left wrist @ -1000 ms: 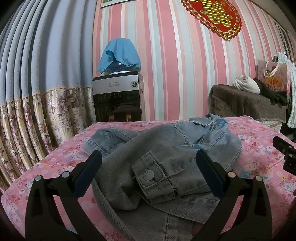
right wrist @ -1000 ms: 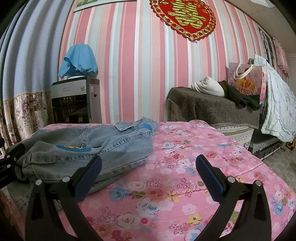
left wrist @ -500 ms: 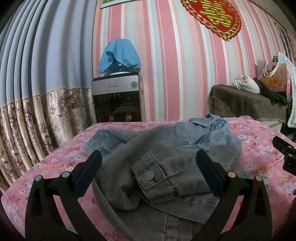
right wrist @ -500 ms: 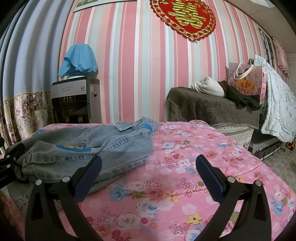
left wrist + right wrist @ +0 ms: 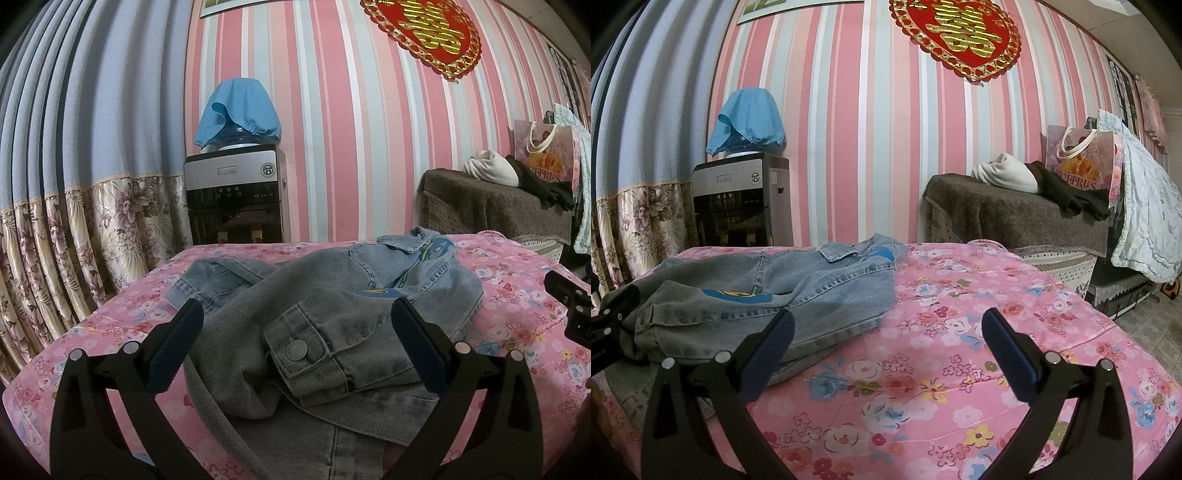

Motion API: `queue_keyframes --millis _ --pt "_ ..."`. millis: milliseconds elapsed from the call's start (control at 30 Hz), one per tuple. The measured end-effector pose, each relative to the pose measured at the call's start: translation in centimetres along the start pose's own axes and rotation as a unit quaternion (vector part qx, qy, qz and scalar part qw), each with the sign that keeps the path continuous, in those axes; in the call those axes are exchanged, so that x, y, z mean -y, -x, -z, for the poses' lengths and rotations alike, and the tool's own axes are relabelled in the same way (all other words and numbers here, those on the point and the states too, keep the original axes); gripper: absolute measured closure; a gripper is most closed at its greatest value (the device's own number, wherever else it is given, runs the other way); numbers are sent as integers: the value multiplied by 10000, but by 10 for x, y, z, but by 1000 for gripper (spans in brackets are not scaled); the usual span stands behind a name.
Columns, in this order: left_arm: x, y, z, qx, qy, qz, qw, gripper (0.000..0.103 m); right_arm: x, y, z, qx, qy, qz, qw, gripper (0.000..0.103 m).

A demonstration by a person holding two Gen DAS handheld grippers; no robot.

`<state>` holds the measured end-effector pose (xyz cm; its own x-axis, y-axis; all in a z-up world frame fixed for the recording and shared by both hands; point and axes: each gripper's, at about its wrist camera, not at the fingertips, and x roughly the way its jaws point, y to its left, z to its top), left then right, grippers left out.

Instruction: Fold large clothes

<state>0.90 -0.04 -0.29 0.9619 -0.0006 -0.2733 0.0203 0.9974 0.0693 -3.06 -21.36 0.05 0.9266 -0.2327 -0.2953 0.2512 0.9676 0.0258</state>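
A light blue denim jacket (image 5: 332, 295) lies on the pink floral bed cover (image 5: 122, 325), with a sleeve folded across its body and the buttoned cuff (image 5: 303, 350) on top. My left gripper (image 5: 295, 343) is open and empty, hovering over the cuff near the jacket's near edge. In the right wrist view the jacket (image 5: 768, 288) lies at the left. My right gripper (image 5: 886, 347) is open and empty over the bare cover (image 5: 960, 350), to the right of the jacket. Part of the right gripper shows at the left wrist view's right edge (image 5: 569, 306).
A water dispenser (image 5: 236, 199) with a blue cloth cover stands behind the bed against the striped wall. A brown-covered stand (image 5: 1015, 218) with clothes and a gift bag (image 5: 1082, 162) is at the right. Curtains (image 5: 74, 184) hang at the left. Tiled floor (image 5: 1145, 321) lies beyond the bed's right edge.
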Motion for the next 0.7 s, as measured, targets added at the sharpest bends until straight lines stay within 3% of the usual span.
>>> queue_keyframes --millis 533,700 --pt "1 1 -1 13 4 6 10000 3 -1 2 -1 3 5 3 10000 2" --pt "3 7 -5 108 -61 235 9996 3 -1 4 -1 -41 20 -63 10000 2"
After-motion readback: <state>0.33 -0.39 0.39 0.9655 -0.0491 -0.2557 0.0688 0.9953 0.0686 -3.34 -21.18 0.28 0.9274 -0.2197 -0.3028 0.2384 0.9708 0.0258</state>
